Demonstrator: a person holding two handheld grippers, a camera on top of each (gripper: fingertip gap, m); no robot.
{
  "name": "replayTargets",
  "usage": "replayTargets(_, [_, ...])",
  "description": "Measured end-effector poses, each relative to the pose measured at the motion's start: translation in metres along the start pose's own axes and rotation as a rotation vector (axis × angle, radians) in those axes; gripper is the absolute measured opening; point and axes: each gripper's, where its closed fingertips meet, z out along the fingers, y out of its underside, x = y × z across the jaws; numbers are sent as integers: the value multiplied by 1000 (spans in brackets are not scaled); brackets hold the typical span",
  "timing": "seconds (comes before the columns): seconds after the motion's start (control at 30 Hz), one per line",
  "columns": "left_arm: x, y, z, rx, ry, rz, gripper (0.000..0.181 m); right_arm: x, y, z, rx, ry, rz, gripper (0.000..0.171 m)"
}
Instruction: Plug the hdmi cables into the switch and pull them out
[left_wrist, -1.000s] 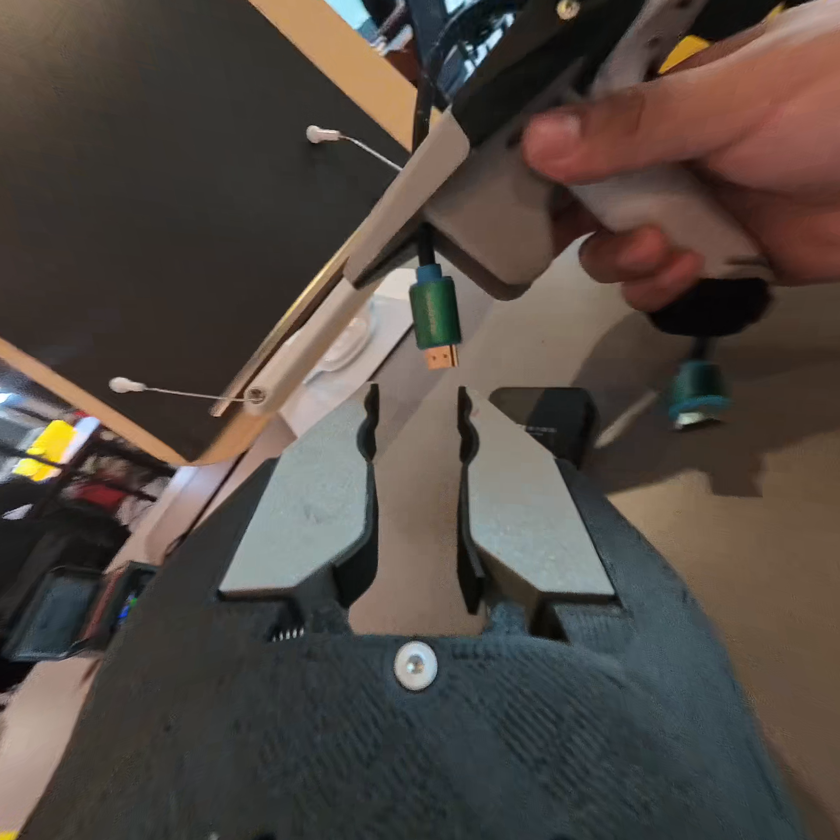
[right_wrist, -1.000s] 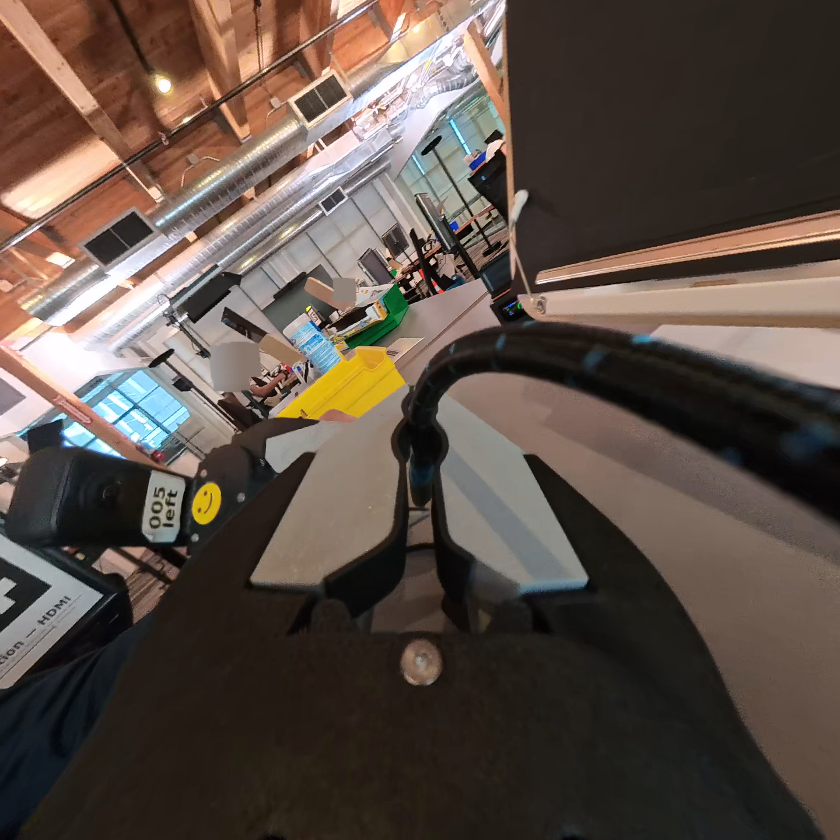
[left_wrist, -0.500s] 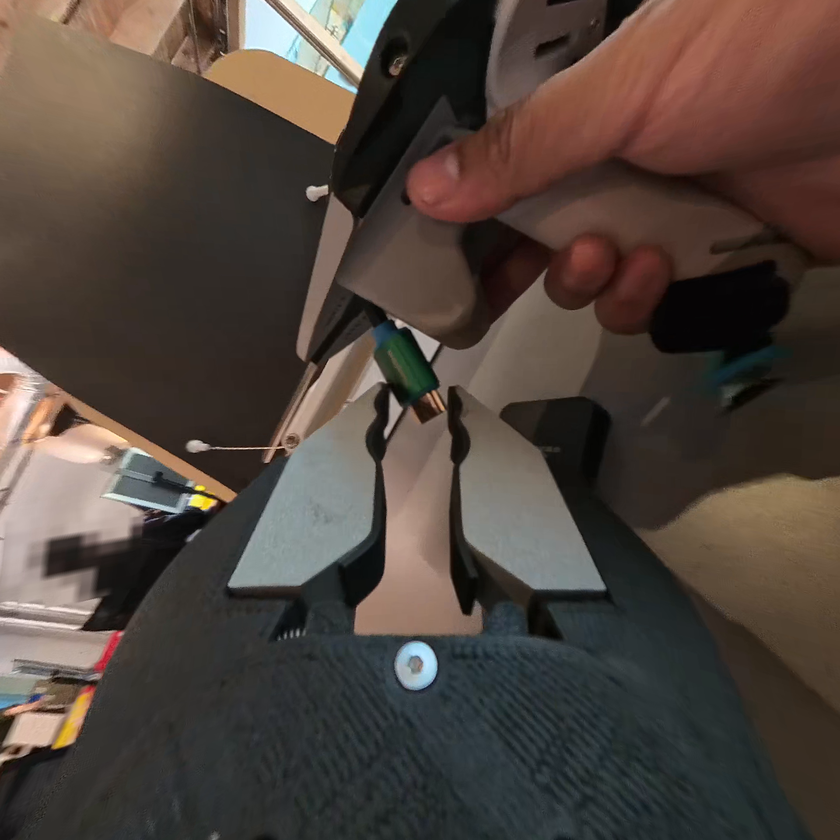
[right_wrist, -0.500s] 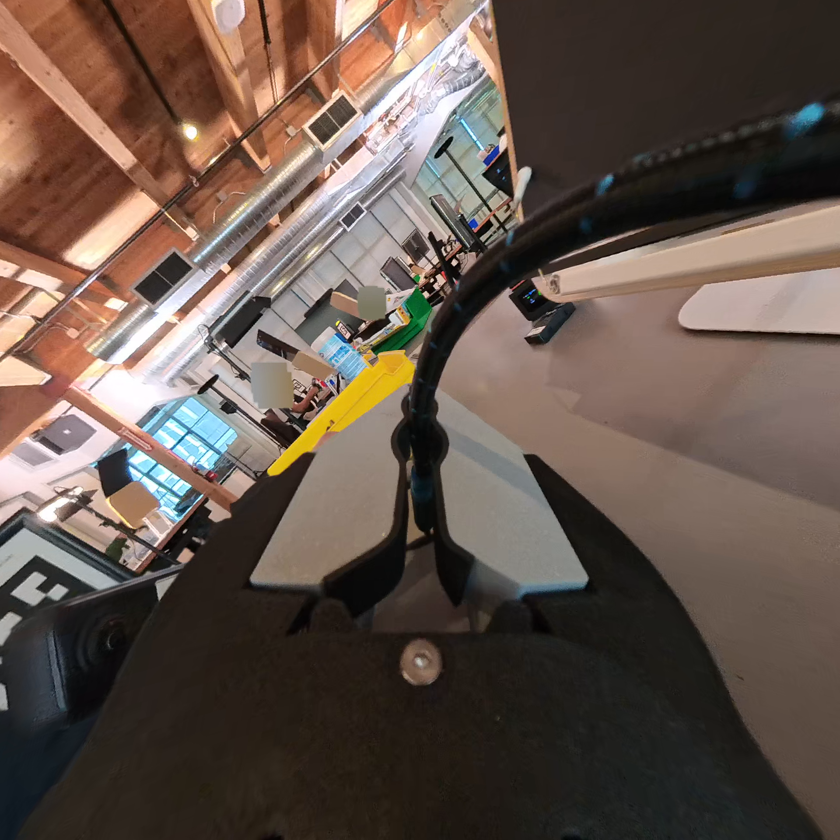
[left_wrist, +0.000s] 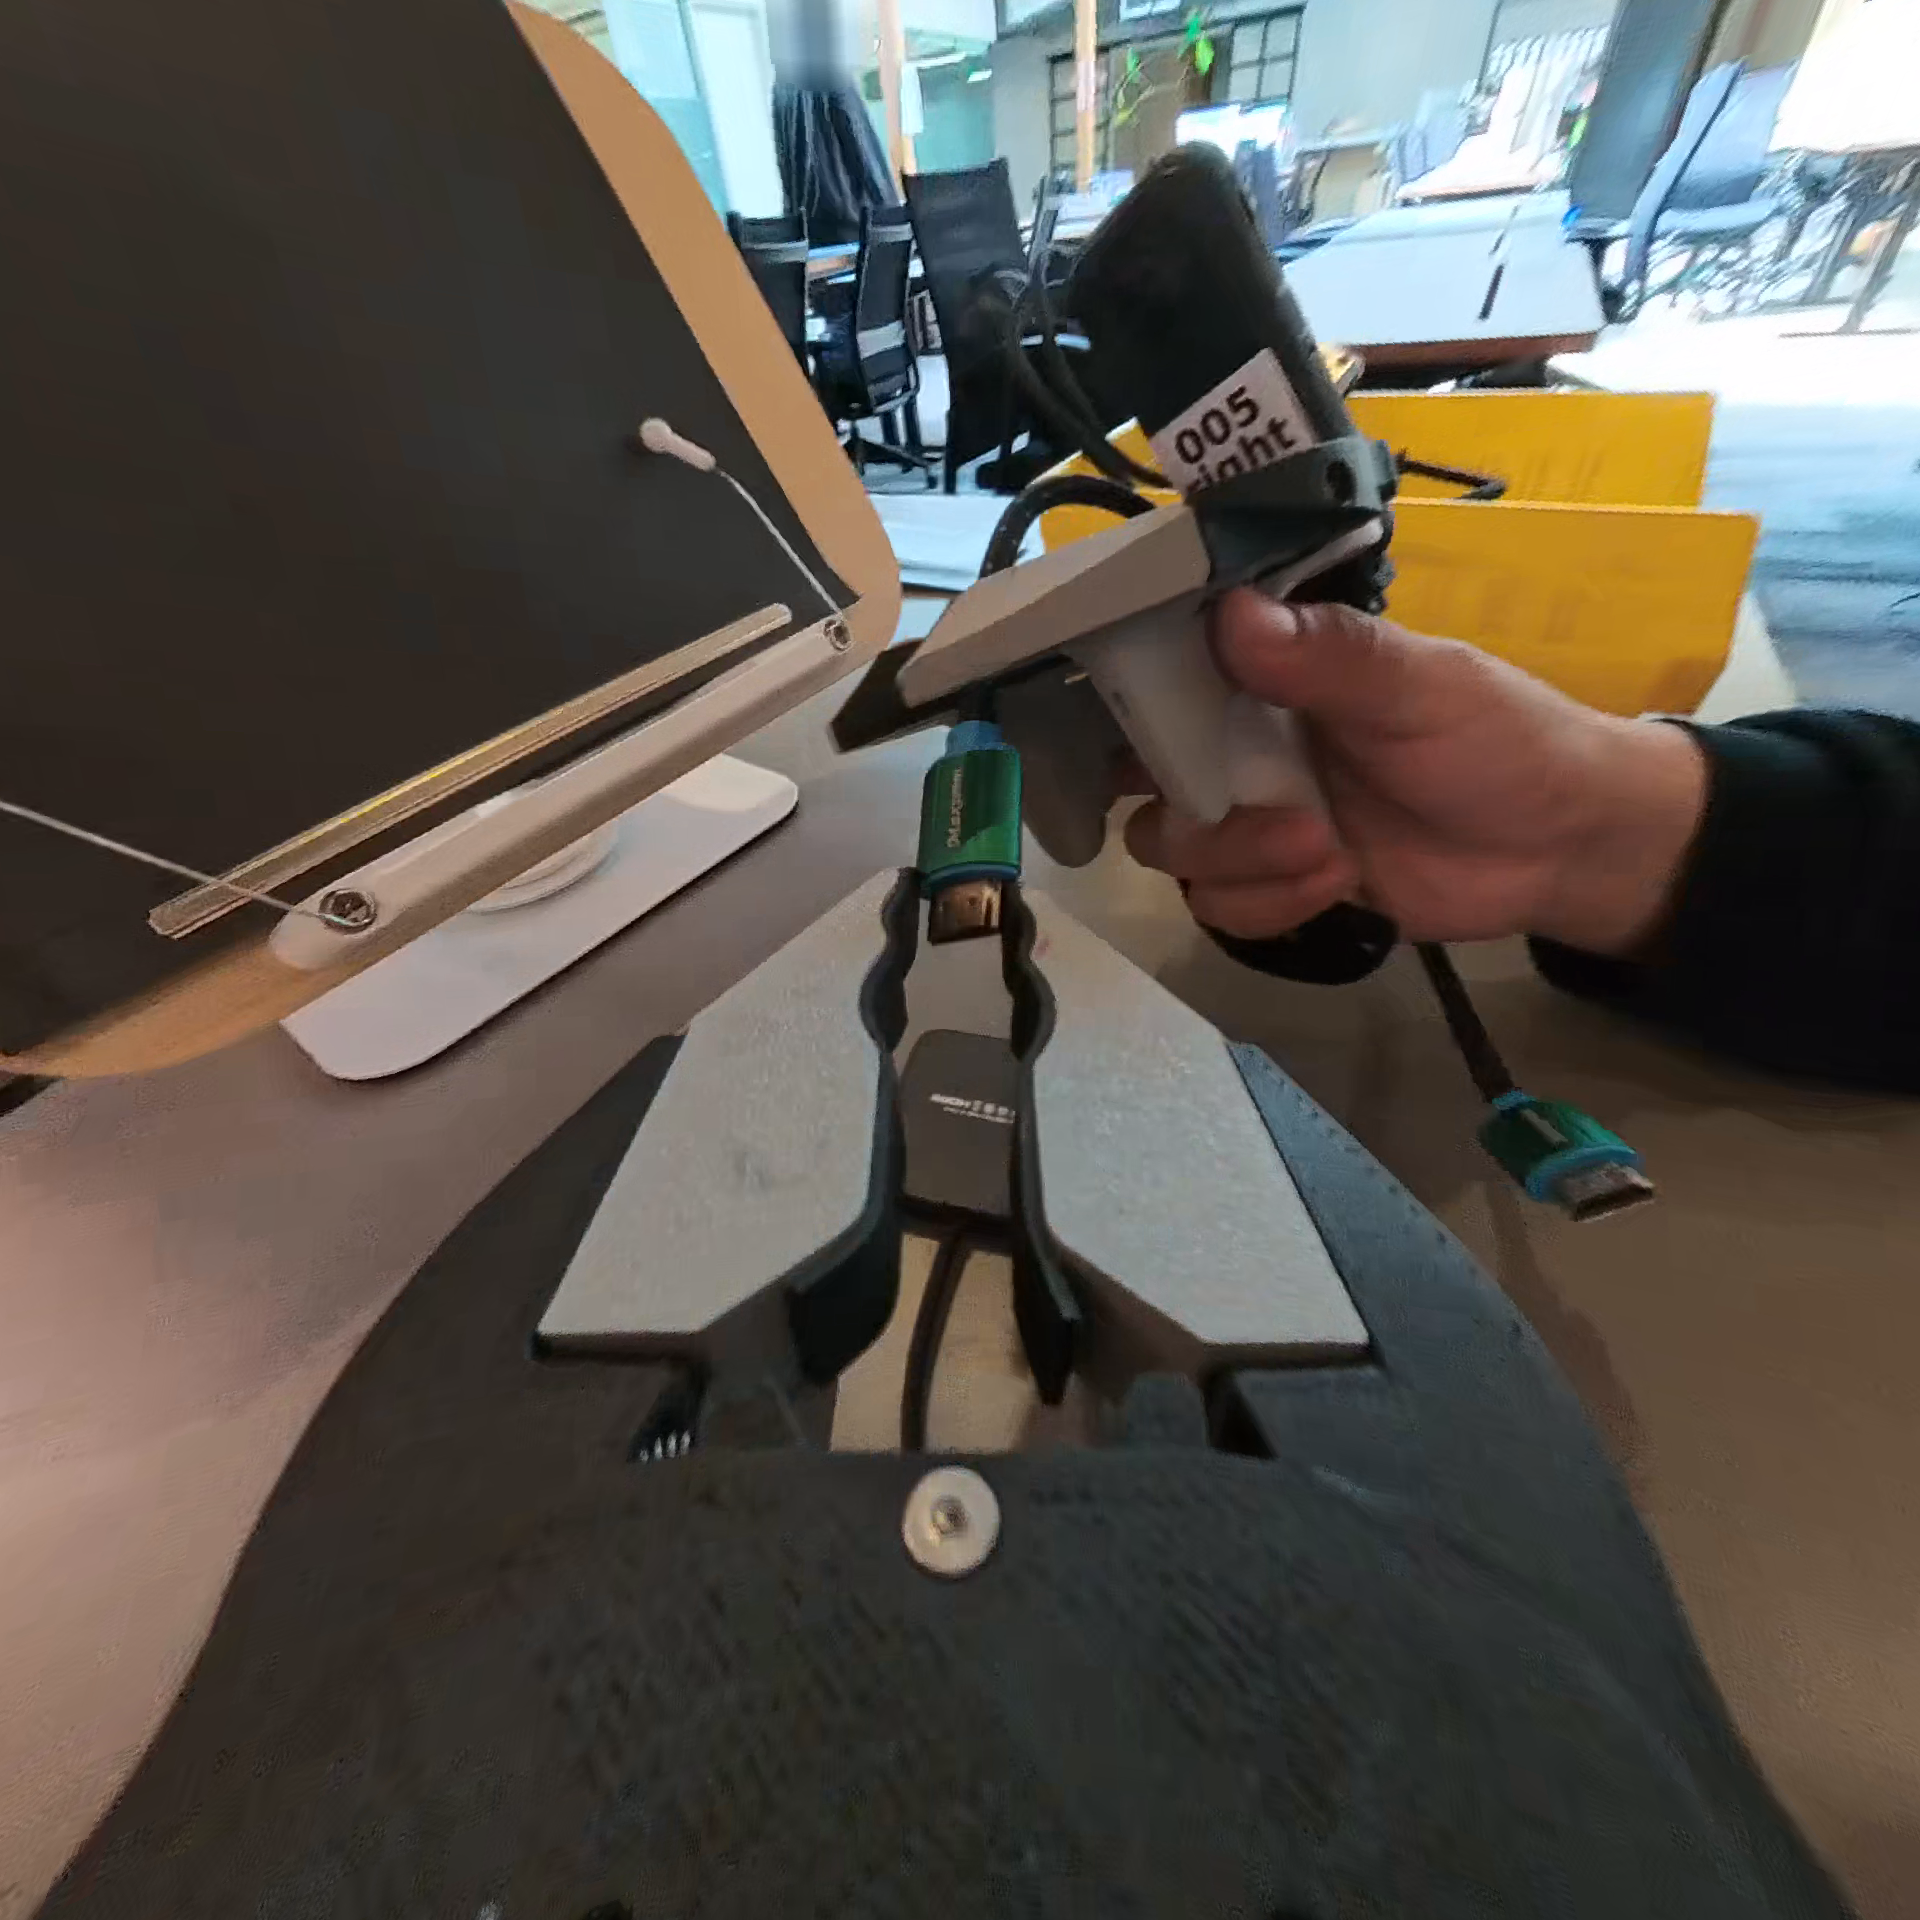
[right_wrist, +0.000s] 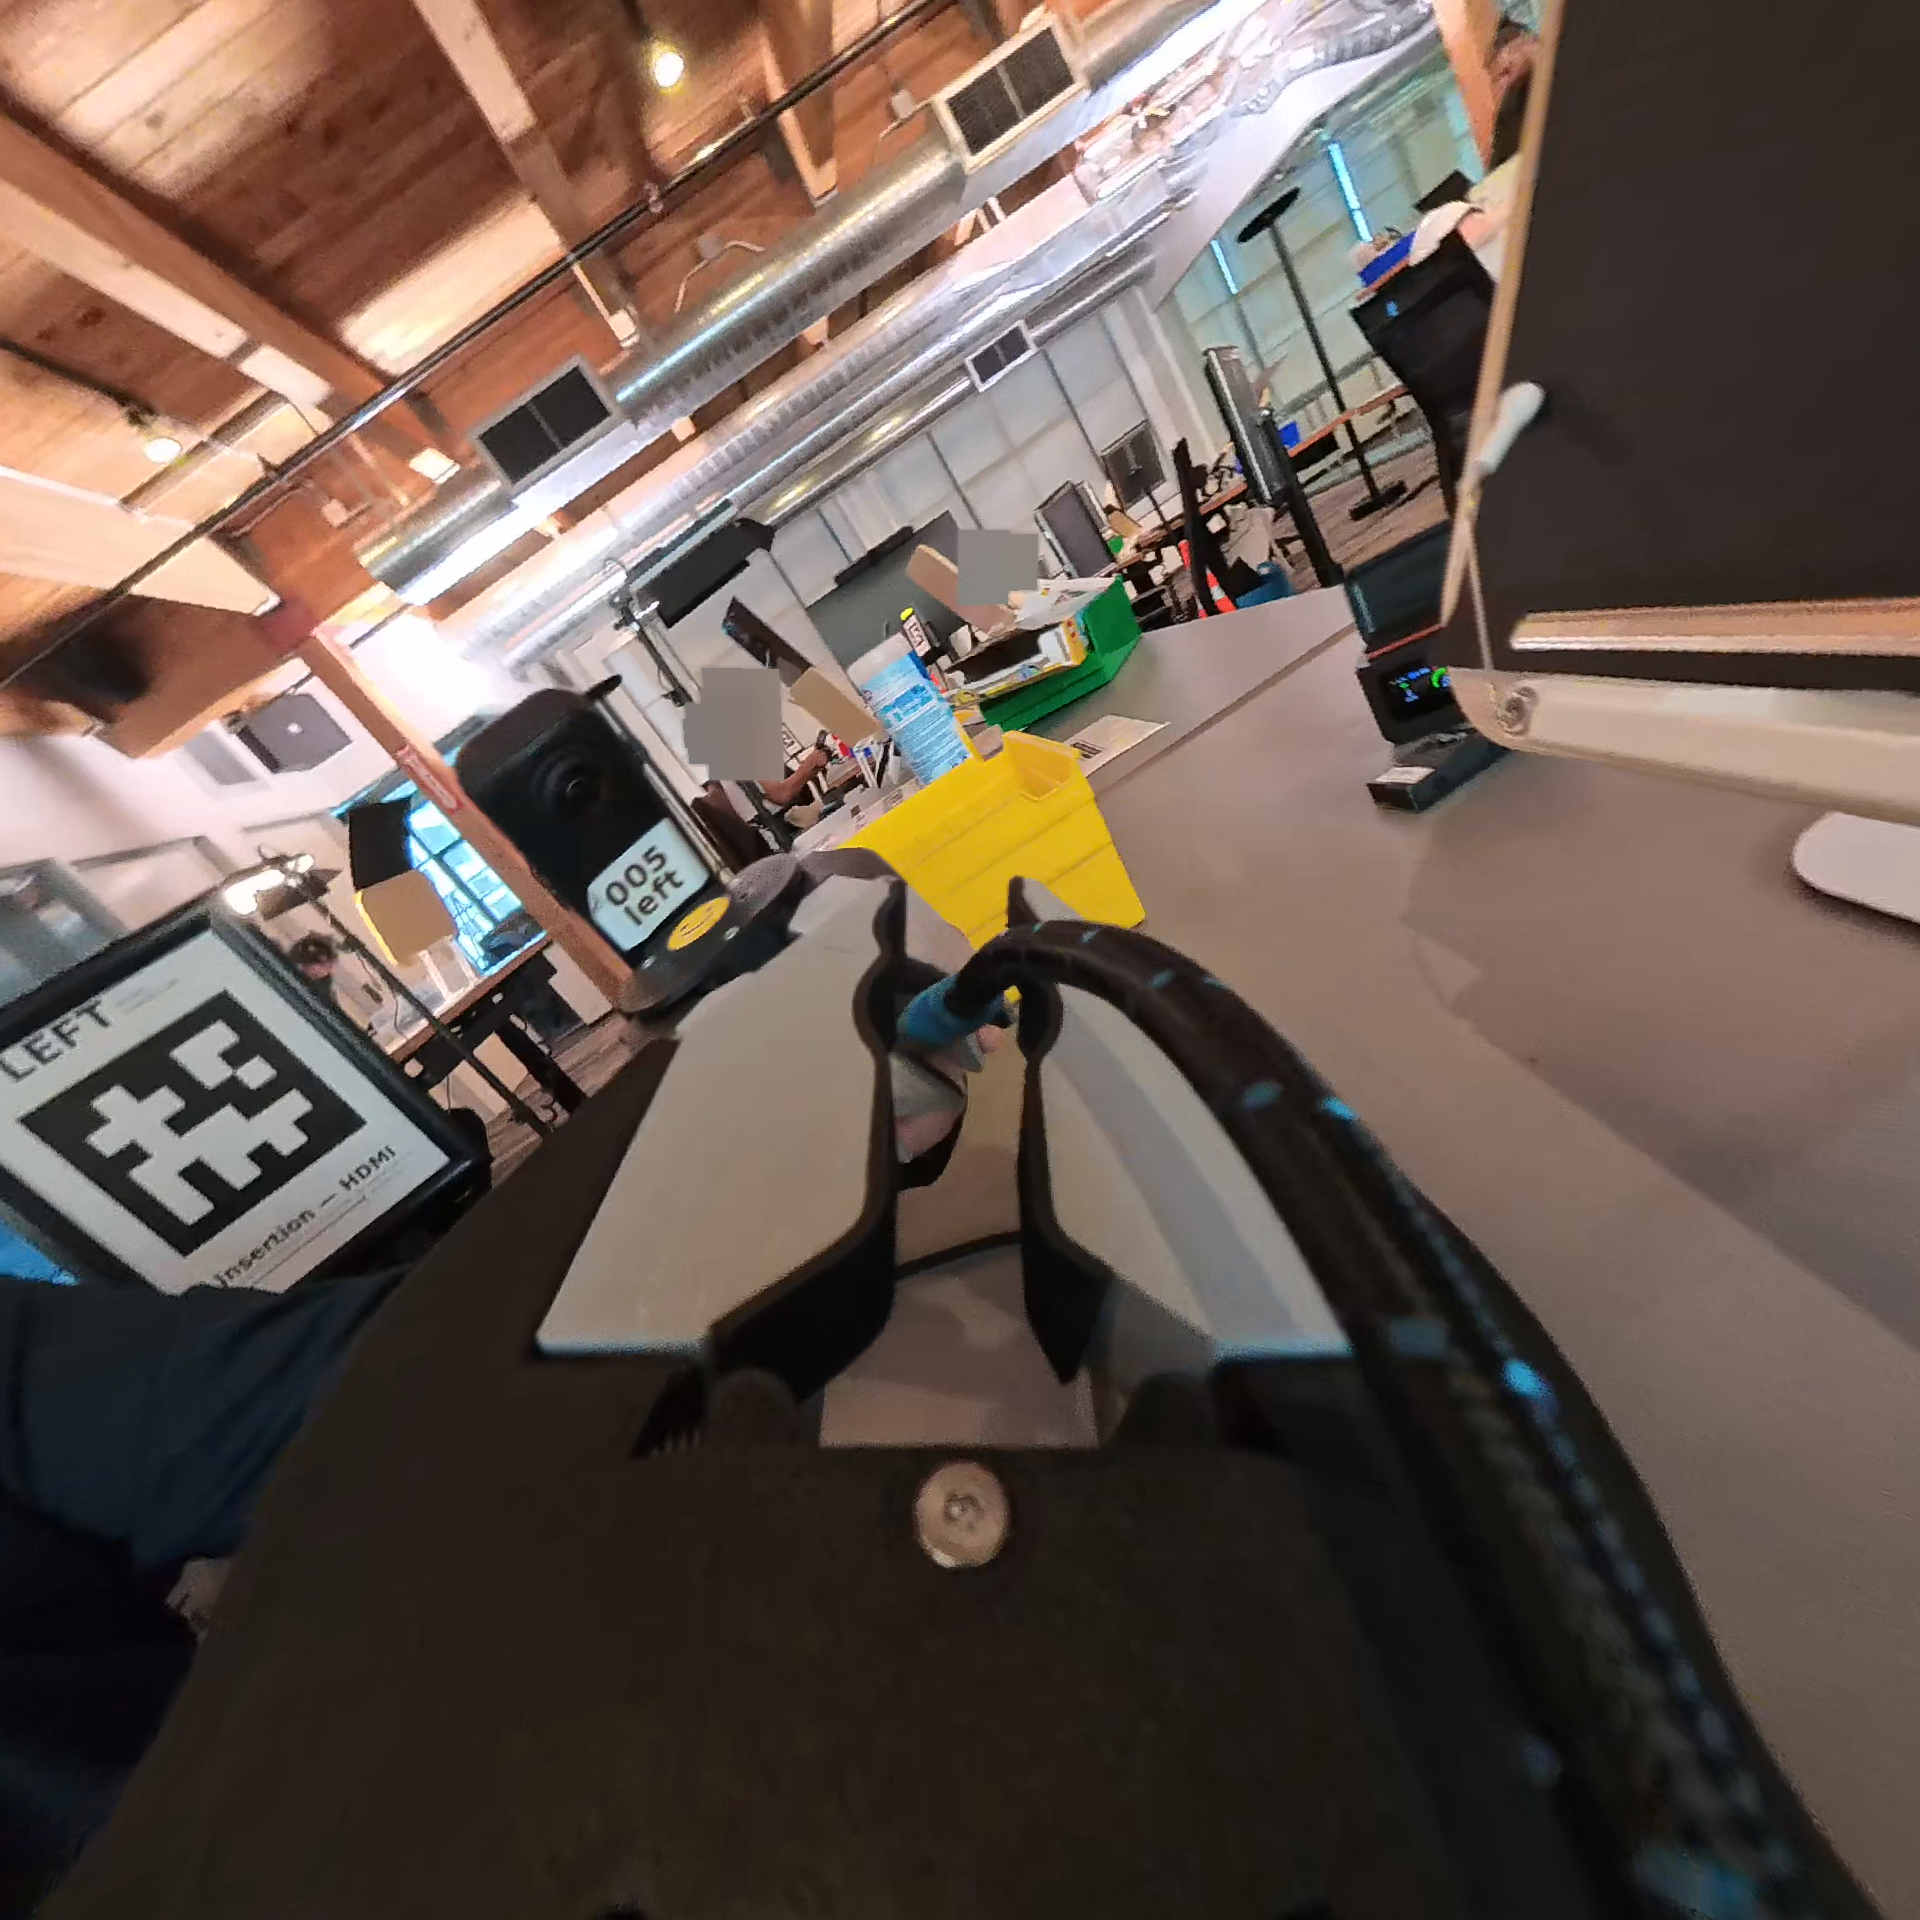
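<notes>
Left gripper fingers: matt grey, grainy faces, black edges; body rough black, layered print texture, one bright metal screw. HDMI plug: glossy green metallic shell, gold-toned metal tip. Switch: smooth matt black plastic. Cable: black braided weave, blue flecks. Counter: smooth matt grey-brown. Ceiling: bare wood planks, shiny metal ducts. Bin: glossy yellow plastic.

Grey table: switch, loose plug.
</notes>
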Motion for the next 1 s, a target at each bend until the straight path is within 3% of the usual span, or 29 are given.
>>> replayTargets(0.17, [4,-8,-2,46,56,-91,14,-12,-2,-2,-8,-46,-95,32])
replayTargets(0.33, [8,-15,-5,82,93,-145,14,-20,-4,-5,2,-104,-118,33])
replayTargets(0.53, [9,-18,-6,89,93,-149,14,-13,2,-5,-48,-58,-135,37])
replayTargets(0.6, [9,-19,-7,92,92,-146,14,-15,4,-5,-64,-70,-147,36])
replayTargets(0.73, [11,-22,-10,113,154,-191,14,-26,5,-6,-69,-116,-195,17])
replayTargets(1.0, [15,-24,-12,127,202,-236,15,-32,7,-6,-60,-133,-234,25])
